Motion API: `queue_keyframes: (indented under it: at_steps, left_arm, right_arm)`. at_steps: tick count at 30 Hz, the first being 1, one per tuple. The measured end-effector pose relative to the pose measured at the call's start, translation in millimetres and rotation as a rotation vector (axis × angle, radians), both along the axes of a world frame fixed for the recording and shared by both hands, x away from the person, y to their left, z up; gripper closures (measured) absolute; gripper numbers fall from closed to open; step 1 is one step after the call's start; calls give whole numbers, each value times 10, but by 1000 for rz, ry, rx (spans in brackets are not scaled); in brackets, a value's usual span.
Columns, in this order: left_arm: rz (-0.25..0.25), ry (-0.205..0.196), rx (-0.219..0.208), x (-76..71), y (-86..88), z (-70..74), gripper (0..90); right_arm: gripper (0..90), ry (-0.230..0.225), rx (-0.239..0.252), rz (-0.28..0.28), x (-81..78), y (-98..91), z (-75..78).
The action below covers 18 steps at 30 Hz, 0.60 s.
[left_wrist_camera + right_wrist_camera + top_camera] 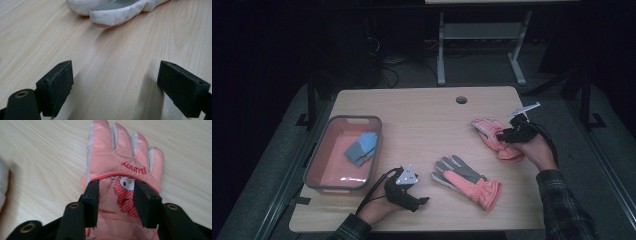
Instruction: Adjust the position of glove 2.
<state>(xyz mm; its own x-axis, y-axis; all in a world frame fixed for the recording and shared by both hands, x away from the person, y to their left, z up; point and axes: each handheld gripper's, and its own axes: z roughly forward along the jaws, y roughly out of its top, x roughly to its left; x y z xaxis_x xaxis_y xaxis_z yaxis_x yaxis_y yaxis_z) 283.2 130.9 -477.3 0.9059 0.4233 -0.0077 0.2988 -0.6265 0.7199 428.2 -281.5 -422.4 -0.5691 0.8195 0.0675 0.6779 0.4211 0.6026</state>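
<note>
A pale wooden table (422, 120) with a round cable hole (461, 99) stands in a dim room, the grey legs of another desk (482, 45) behind it on a dark floor. At its left side sits a grey-rimmed pink bin (319, 160) holding a folded blue cloth (361, 148). A pink-and-grey glove (468, 181) lies palm up near the front edge, well apart from a second pink glove (122, 165), embroidered "Bunny", at the right. The person's right hand (539, 150) reaches in from the right edge and brings the right gripper (116, 197) low over that glove's back, its jaws partly apart astride a spotted patch and not visibly pressing the fabric. The left hand (379, 202) rests near the front edge beside the bin, its left gripper (115, 87) wide open over bare wood, pointing toward the palm-up glove's white fingertips.
</note>
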Motion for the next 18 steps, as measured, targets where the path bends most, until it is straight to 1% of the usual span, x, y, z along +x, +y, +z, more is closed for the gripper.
queue_keyframes:
  at_steps: [3,6,7,9,12,13,15,18]
  left_arm:
    - [0,0,0,0,0,0,127]
    - [0,0,-1,0,0,0,127]
    - [0,0,0,0,0,0,127]
    - [0,0,-1,0,0,-1,127]
    - [0,0,0,0,0,-1,127]
    - [0,0,-1,0,0,-1,127]
    - [0,0,-1,-1,0,-1,127]
    - [0,0,0,0,-1,-1,127]
  right_arm:
    - [549,12,8,-4,52,-14,-42]
    - [545,42,-5,-1,92,9,-114]
    - [544,47,-2,-2,98,19,-135]
    - [542,58,-17,4,108,40,-179]
    - [550,71,-24,5,123,55,-218]
    - [562,79,-24,4,131,59,-229]
    - [599,93,-7,6,153,41,-247]
    - [669,102,7,10,167,37,-267]
